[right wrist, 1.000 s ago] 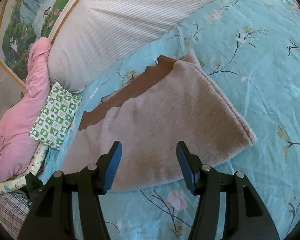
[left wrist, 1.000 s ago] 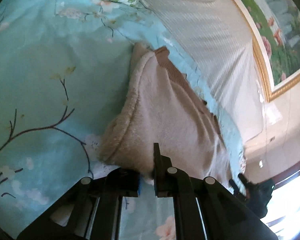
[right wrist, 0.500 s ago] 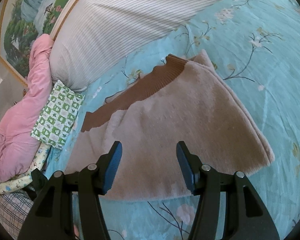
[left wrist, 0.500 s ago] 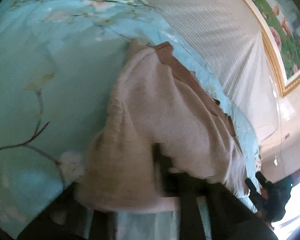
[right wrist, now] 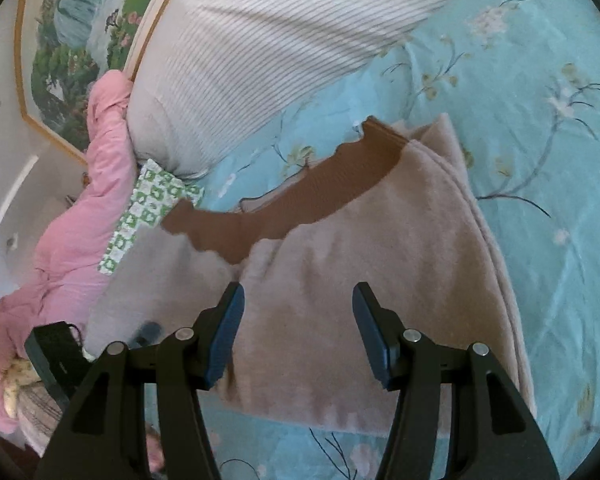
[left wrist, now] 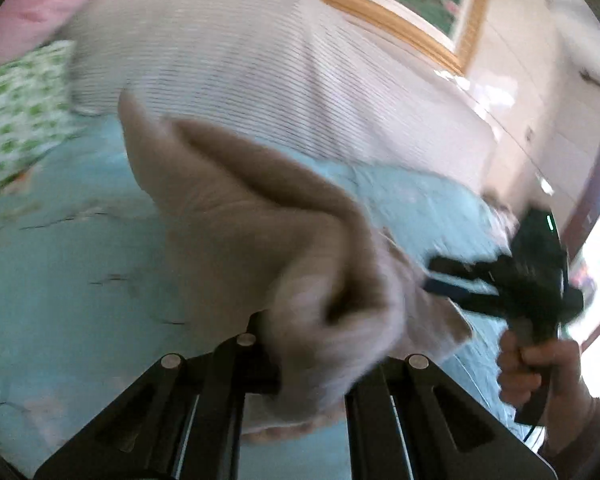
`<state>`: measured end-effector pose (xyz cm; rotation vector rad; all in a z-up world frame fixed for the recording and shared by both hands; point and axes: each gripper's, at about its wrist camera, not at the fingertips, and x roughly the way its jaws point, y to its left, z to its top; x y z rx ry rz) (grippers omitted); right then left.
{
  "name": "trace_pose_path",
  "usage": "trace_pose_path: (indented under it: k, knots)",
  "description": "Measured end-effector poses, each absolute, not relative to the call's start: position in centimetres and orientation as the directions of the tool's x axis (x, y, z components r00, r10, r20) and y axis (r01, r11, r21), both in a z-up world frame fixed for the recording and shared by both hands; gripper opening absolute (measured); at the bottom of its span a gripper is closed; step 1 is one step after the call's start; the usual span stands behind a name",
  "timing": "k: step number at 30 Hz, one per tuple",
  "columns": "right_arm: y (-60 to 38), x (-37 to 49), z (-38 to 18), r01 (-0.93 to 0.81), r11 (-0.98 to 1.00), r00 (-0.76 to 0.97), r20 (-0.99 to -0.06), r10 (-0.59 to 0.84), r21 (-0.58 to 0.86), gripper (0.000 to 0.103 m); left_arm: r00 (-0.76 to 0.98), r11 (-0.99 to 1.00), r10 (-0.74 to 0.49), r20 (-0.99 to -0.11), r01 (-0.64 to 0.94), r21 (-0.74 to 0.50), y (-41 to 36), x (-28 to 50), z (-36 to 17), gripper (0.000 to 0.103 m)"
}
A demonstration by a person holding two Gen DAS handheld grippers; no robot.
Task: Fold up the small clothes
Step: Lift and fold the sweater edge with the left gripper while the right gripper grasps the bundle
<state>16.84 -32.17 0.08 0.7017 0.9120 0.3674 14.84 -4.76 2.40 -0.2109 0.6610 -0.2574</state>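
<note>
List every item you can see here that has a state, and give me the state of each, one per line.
Left gripper: shut on the sweater, corner lifted off the bed.
Right gripper: open, empty, over the sweater.
Sweater: beige, partly folded, brown ribbed hem showing, mostly flat.
Bedsheet: spread, lightly creased.
Striped pillow: lying at the headboard.
Pink quilt: bunched up.

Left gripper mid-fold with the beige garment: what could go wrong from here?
1. The left gripper pinches only a bunched edge of the beige garment; it may slip out.
2. The right gripper hovers open, pinning nothing, so the garment could drag across the blue sheet and fold skewed.
</note>
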Motion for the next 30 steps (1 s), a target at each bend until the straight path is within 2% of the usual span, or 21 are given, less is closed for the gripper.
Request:
trace_pose_path:
  k: [1,3,8,9,14,15,16,17,18,25,30]
  knots:
    - [-32.1,17.3,0.0,-0.011,0.716,0.564,-0.587,0.581,0.698,0.059,0.744,0.947,-0.31,-0.592,0.188,-0.26,-6.1,15.4,1.6,0.005]
    - [-31.6,18.6,-0.4,-0.024,0.701,0.535,-0.583,0.611,0.712,0.069,0.706,0.945,-0.325,-0.63,0.214,-0.248,-7.9,16.7,-0.3,0.006]
    - [-28.9,22.0,-1.5,-0.084,0.673,0.462,-0.57,0.68,0.734,0.071,0.656,0.945,-0.328,-0.68,0.228,-0.237,-9.3,18.2,-2.8,0.006]
    - [-28.5,22.6,-1.8,-0.097,0.668,0.448,-0.567,0.692,0.738,0.074,0.659,0.944,-0.331,-0.676,0.229,-0.24,-9.1,18.2,-2.8,0.006]
    - [-25.1,26.1,-3.4,-0.116,0.704,0.372,-0.627,0.684,0.7,0.076,0.657,0.941,-0.337,-0.674,0.228,-0.249,-9.0,18.4,-2.4,0.006]
    - [-24.3,26.7,-3.6,-0.128,0.699,0.356,-0.625,0.695,0.704,0.071,0.656,0.942,-0.337,-0.676,0.226,-0.25,-9.0,18.4,-2.3,0.006]
    - [-23.8,27.0,-3.7,-0.132,0.712,0.354,-0.638,0.684,0.69,0.06,0.655,0.942,-0.335,-0.677,0.225,-0.248,-9.3,18.4,-2.3,0.006]
    - [-23.2,27.3,-3.7,-0.133,0.729,0.345,-0.658,0.67,0.672,0.033,0.656,0.943,-0.332,-0.678,0.224,-0.245,-9.3,18.4,-2.1,0.006]
    - [-23.0,27.6,-3.6,-0.131,0.73,0.332,-0.664,0.67,0.671,0.022,0.656,0.943,-0.331,-0.678,0.223,-0.245,-9.4,18.5,-1.8,0.006]
    - [-26.4,26.1,2.8,-0.256,0.744,0.442,-0.61,0.658,0.618,0.018,0.675,0.905,-0.426,-0.602,0.312,-0.29,-12.9,18.8,2.9,0.006]
    - [-31.4,25.9,0.6,-0.199,0.807,0.473,-0.666,0.576,0.557,0.018,0.598,0.877,-0.481,-0.641,0.328,-0.352,-18.0,21.7,0.5,0.006]
